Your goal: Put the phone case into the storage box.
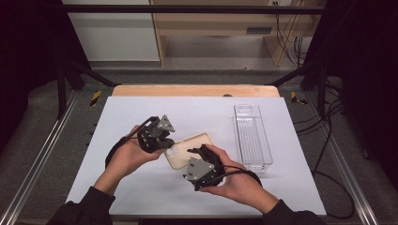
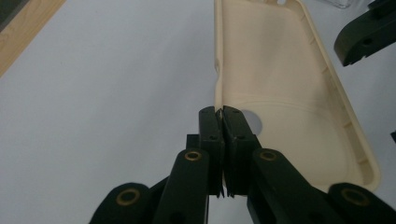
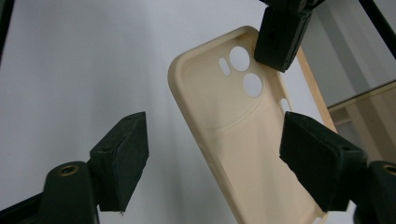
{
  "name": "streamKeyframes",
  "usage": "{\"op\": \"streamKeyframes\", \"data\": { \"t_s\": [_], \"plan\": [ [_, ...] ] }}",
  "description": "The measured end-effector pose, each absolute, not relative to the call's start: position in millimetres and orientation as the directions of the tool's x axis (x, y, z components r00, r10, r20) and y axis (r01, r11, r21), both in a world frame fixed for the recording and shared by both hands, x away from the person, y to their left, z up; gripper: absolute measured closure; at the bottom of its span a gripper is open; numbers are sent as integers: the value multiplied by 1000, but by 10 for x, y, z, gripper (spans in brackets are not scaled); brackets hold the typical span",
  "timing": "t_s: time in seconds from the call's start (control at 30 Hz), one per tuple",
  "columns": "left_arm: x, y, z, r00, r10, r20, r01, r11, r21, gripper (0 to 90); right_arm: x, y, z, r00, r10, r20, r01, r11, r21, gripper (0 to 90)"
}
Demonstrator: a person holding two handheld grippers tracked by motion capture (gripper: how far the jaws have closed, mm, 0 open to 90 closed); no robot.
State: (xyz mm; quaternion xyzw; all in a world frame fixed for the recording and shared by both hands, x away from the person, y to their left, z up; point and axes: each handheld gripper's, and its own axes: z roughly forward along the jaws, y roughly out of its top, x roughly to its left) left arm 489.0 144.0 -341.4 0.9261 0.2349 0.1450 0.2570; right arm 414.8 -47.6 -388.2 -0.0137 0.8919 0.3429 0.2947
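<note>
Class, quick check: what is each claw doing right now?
Left claw: closed, pinching the rim of the cream phone case.
Right claw: open, its jaws either side of the case, not gripping it.

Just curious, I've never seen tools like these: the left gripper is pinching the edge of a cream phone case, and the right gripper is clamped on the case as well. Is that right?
Not quite. The left gripper does pinch the edge of the cream phone case, but the right gripper is not clamped on it: the right gripper view shows its jaws apart, with clear gaps on both sides of the case.
</note>
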Motion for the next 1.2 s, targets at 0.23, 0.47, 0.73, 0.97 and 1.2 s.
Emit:
{"op": "streamKeyframes", "data": {
  "t_s": [0.23,0.47,0.73,0.97,1.2],
  "plan": [
    [4888,1456,-3339,846,506,167,354,-768,533,878,4140,-412,-3853,-815,135,-564,-260,784,564,336],
    [4885,1413,-3331,851,497,170,352,-780,518,878,4152,-374,-3843,-803,114,-585,-283,791,542,395],
    [4876,1321,-3292,858,479,186,336,-796,503,878,4114,-373,-3821,-805,79,-588,-307,792,527,470],
    [4875,1301,-3268,860,472,193,330,-804,495,877,4134,-374,-3829,-806,62,-589,-316,796,516,533],
    [4870,1289,-3252,863,464,197,324,-810,488,878,4134,-364,-3832,-806,43,-590,-328,798,506,589]
  ]
}}
